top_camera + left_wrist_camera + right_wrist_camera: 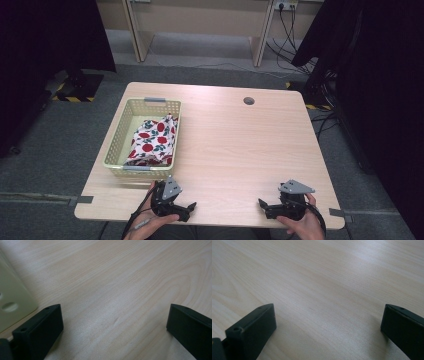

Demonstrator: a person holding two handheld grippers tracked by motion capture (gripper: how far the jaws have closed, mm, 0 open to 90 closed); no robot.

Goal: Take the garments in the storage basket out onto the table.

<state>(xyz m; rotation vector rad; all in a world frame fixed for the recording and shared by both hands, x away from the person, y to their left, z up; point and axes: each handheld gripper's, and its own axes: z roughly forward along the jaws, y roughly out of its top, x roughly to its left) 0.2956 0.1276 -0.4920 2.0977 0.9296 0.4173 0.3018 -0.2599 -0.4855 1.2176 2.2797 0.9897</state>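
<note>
the left gripper (pixel 184 210) rests at the near edge of the wooden table (pixel 240 145), held by the person's left hand (pixel 150 222), and its jaws point toward the middle of the table. in the left gripper view its two black jaws stand wide apart, with nothing between them, only bare wood. the right gripper (pixel 266 207) lies at the near right side of the table, in the person's right hand (pixel 305 225), and its jaws point toward the left gripper. these jaws are also spread wide and they hold nothing. the two grippers are well apart from each other. just beyond the left gripper stands a pale yellow basket (pixel 116 145) with many small holes in its walls; one corner of it (pixel 12 300) shows beside the left jaw in the left gripper view. inside the basket lies a folded cloth (pixel 155 140), white with red and dark green print, leaning to the right wall of the basket. neither gripper touches the basket or the cloth.
</note>
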